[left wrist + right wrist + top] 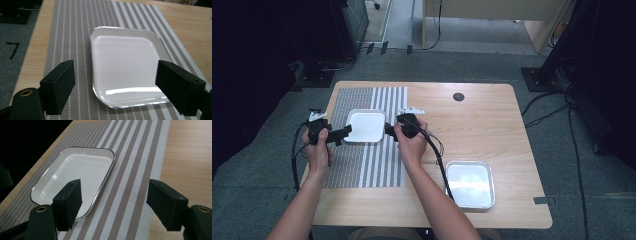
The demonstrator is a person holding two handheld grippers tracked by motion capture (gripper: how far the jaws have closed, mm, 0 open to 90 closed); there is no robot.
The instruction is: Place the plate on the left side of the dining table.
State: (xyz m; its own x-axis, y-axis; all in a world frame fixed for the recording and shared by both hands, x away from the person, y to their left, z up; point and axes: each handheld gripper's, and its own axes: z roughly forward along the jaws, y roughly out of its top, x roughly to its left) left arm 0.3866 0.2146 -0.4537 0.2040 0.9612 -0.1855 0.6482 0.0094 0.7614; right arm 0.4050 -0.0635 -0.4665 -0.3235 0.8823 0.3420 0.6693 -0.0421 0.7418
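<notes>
A white square tray (365, 126) with a thin dark rim lies empty on a grey-and-white striped placemat (362, 167) on the left half of the table. My left gripper (346, 132) hovers just off the tray's left edge, jaws wide apart with nothing gripped. My right gripper (388, 131) hangs at the tray's right edge, also open and empty. In the left gripper view the tray (125, 65) lies beyond my open left gripper (115, 87). In the right gripper view the tray (75, 172) sits ahead and left of my open right gripper (115, 202), over the placemat (130, 170).
A second empty white tray (470, 183) rests on the bare wooden table (482, 125) at the front right, beside the right forearm. A dark round cap (458, 96) is set into the tabletop at the back. Cables trail from both grippers toward the table's front.
</notes>
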